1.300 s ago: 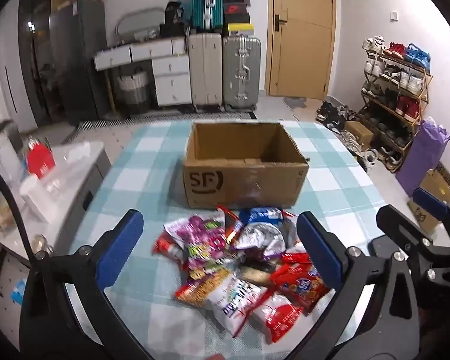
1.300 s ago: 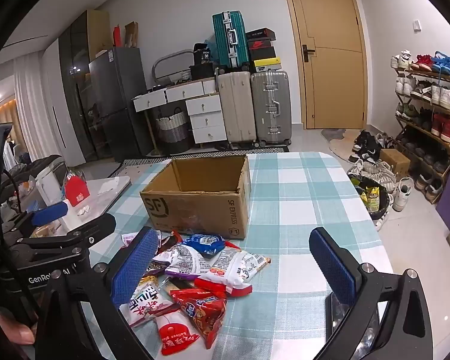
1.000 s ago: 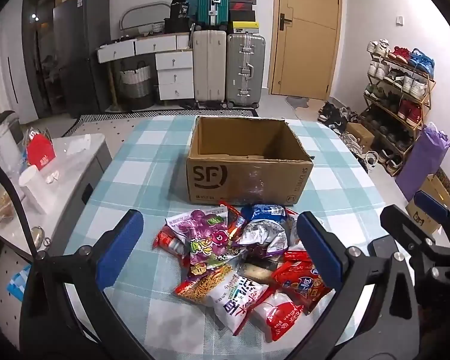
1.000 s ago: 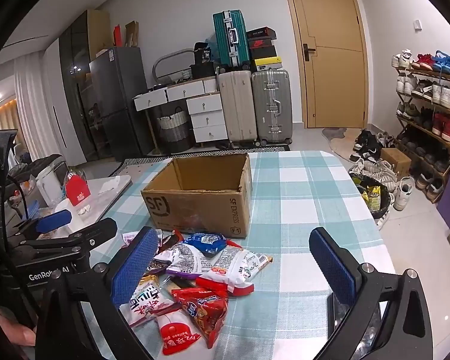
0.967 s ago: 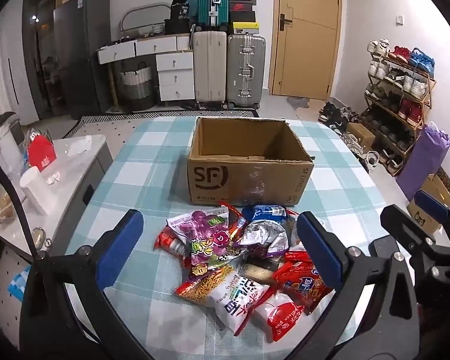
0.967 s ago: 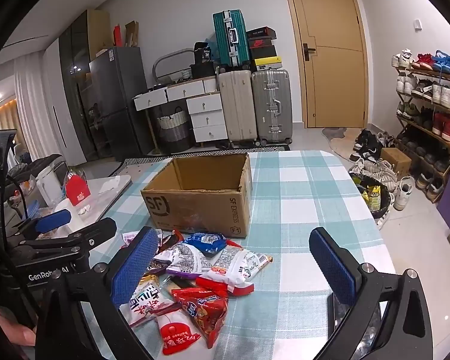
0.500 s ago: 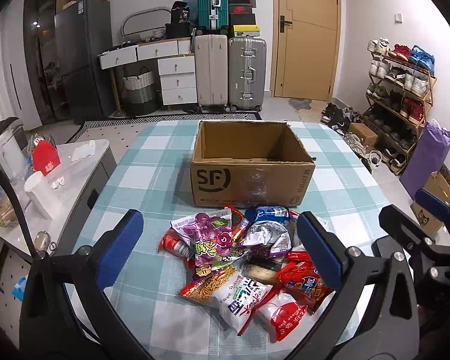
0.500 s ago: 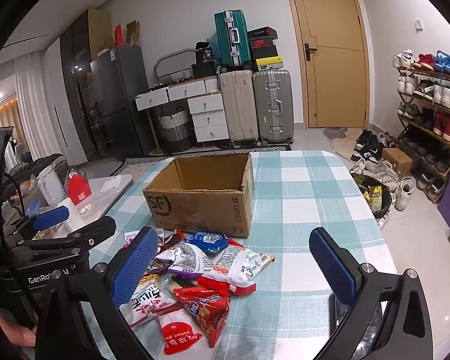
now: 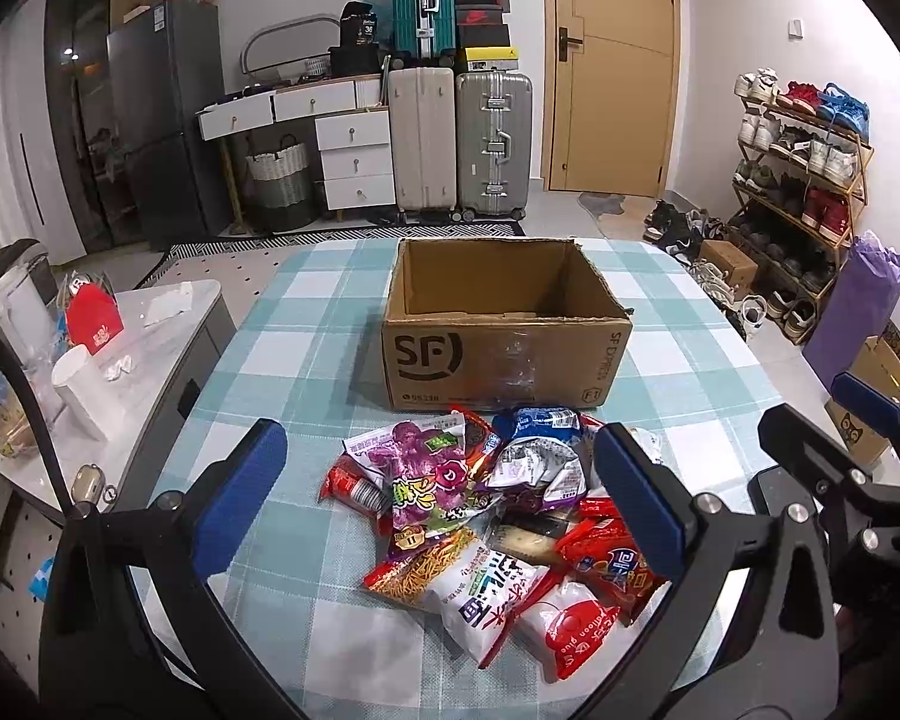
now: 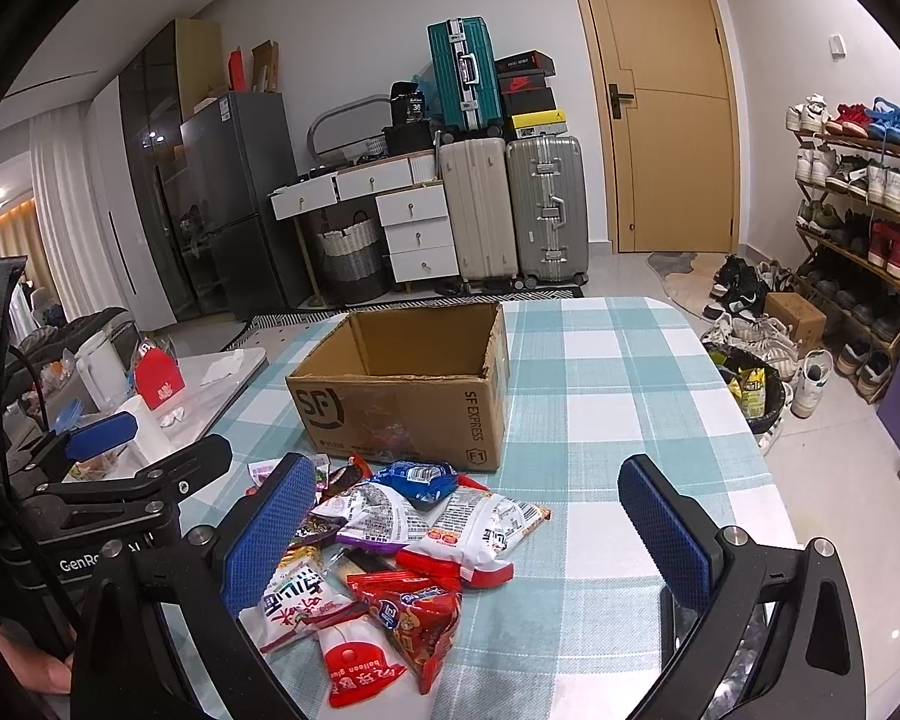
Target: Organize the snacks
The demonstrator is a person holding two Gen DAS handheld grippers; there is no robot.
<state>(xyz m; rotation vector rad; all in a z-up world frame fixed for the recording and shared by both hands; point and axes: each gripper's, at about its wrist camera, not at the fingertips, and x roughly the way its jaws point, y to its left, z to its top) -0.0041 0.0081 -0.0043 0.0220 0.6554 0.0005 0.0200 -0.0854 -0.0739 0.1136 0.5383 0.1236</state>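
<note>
While both pairs of tongs hang above the near edge of the bench (image 9: pixel 306 324) with its teal-and-white checked cloth, neither one touches anything: the left tongs (image 9: pixel 438 498), with blue padded fingers, stand wide apart over the heap of snack packets (image 9: pixel 486 516), and the right tongs (image 10: pixel 468 534) are spread just as wide, empty, off to the right side of the same heap. An open brown cardboard box printed "SF" (image 9: pixel 504 324) stands upright in the middle of the bench, just behind the snacks, and its inside looks bare as far as the views reach. Among the packets, a purple-and-white bag (image 9: pixel 420 474) lies at the left, a blue packet (image 10: pixel 417 477) sits closest to the box, a white bag with blue characters (image 9: pixel 486 600) and a red-and-white packet marked "balloon" (image 10: pixel 354 672) lie nearest the cameras. Seen from the right wrist, the left tongs (image 10: pixel 132 450) show at the left, well apart from the pile.
</note>
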